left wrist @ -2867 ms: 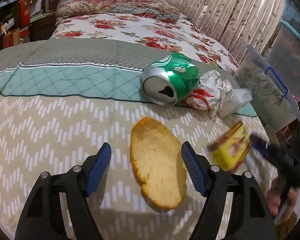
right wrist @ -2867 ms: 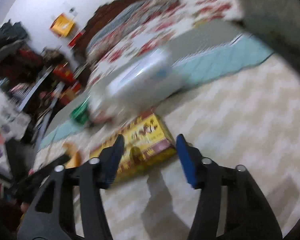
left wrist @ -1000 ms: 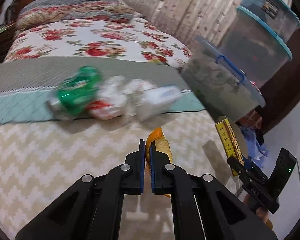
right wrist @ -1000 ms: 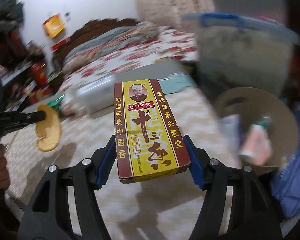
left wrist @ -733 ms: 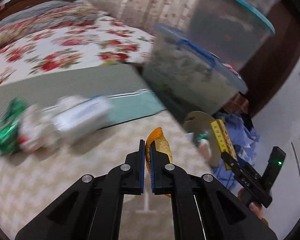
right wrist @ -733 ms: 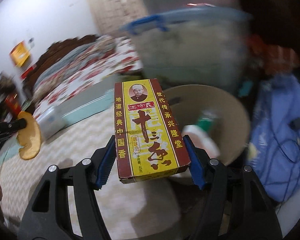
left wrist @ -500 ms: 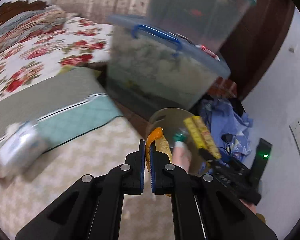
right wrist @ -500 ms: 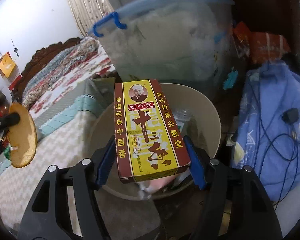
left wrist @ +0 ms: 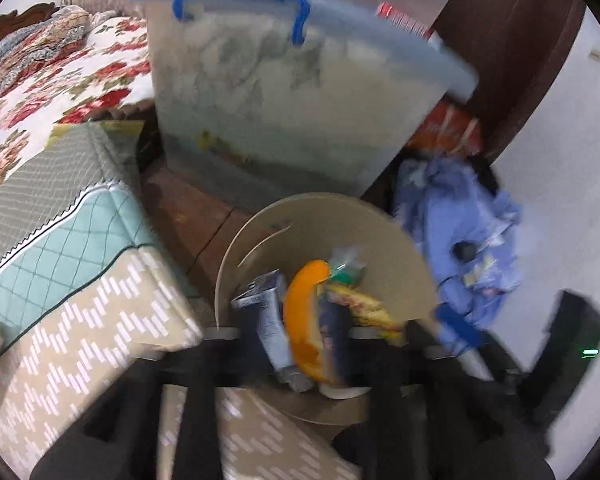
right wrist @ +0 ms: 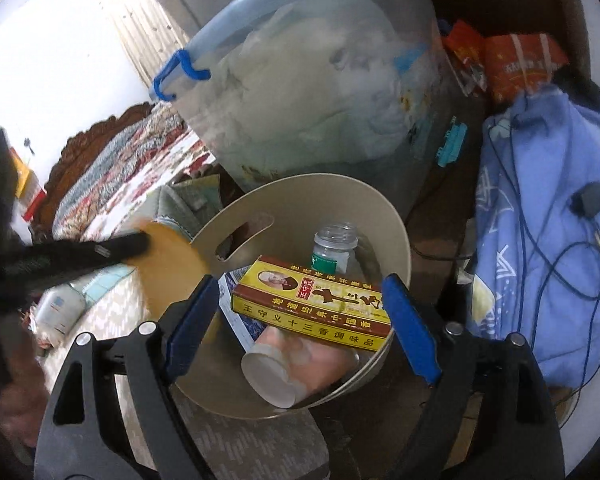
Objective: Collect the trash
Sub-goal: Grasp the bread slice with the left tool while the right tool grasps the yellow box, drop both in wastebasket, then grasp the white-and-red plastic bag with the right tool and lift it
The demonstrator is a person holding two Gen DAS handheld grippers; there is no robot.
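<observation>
Both jaws are opening over the bin (right wrist: pixel 396 216) — right gripper (right wrist: pixel 300 320) frees the yellow box (right wrist: pixel 312 308), left gripper (left wrist: pixel 300 344) the orange peel (left wrist: pixel 304 320); hold both centred until all 2 drop.

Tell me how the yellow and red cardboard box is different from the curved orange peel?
The yellow and red cardboard box is straight-edged and printed; the curved orange peel is bent and plain. The box lies inside the round beige bin; the peel is up at its rim. Both are trash.
</observation>
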